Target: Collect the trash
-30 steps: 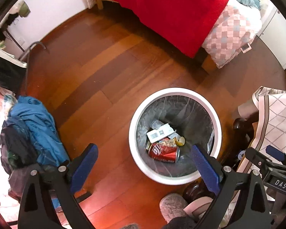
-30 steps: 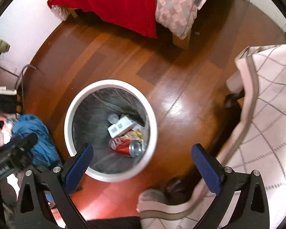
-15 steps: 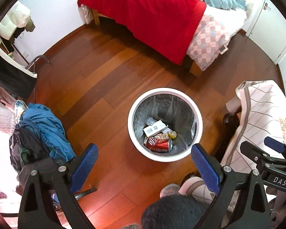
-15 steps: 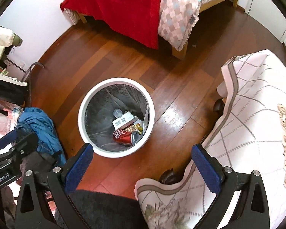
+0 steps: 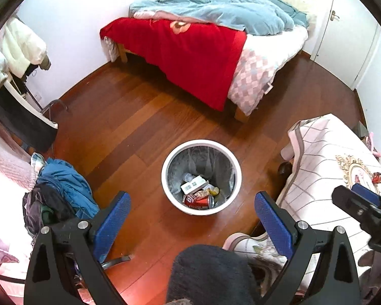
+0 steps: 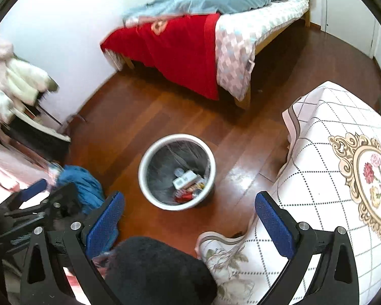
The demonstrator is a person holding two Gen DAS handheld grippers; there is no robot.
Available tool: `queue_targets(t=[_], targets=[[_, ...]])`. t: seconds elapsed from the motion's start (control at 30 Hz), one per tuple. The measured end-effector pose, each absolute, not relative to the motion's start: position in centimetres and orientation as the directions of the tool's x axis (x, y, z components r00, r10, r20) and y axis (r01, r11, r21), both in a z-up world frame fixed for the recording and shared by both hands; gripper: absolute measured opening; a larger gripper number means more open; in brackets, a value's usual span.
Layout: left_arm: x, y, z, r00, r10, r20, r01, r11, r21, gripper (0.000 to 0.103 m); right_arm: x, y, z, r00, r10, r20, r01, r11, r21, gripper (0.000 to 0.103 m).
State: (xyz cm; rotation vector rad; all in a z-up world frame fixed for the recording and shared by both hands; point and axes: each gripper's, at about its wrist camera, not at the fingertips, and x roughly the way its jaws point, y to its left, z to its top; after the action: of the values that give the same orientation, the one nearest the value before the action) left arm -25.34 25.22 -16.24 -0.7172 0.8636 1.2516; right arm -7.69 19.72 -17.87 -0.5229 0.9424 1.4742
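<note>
A round white plastic waste bin [image 5: 201, 176] is set on the reddish wooden plank floor [image 5: 129, 127], with a red drinks can [image 5: 197, 201] and a white cardboard box [image 5: 193, 184] lying inside. Behind it a wooden-framed bed [image 5: 216, 58] is placed; to its right, a white checked cloth-covered table [image 6: 337, 167].

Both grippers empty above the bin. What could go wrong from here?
1. The small red scrap on the table cloth is easy to overlook; the right wrist view doesn't show it clearly.
2. The right wrist view is motion-blurred, so aiming the right gripper could be off.
3. The left gripper hangs near the clothes pile; its fingers may snag fabric.
</note>
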Motion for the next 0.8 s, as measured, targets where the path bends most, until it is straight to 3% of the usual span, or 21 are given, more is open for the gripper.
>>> queue_targets(t=[0.2, 0.3, 0.6, 0.8], targets=[[-19.5, 23.2, -15.9, 0.126, 0.515, -0.848, -0.970, 0.244, 0.004, 0.100, -2.2, 15.2, -16.1, -0.171, 0.629, -0.758, -0.932, 0.147, 0.332, 0.103], [-14.0, 22.2, -18.1, 0.158, 0.465, -0.871, -0.949, 0.316, -0.003, 0.100, 2.0, 12.9, -16.3, -0.122, 0.622, -0.774, -0.918, 0.225, 0.326, 0.103], [5.7, 17.1, -26.3, 0.209, 0.284, -0.936, -0.823, 0.567, -0.012, 0.100, 23.6, 4.2, -20.1, 0.171, 0.479, -0.861, -0.751, 0.629, 0.201, 0.103], [13.4, 13.3, -29.7, 0.186, 0.195, -0.963, -0.719, 0.695, 0.002, 0.100, 33.7, 3.4, -24.4, 0.238, 0.313, -0.919, -0.731, 0.681, 0.043, 0.103]])
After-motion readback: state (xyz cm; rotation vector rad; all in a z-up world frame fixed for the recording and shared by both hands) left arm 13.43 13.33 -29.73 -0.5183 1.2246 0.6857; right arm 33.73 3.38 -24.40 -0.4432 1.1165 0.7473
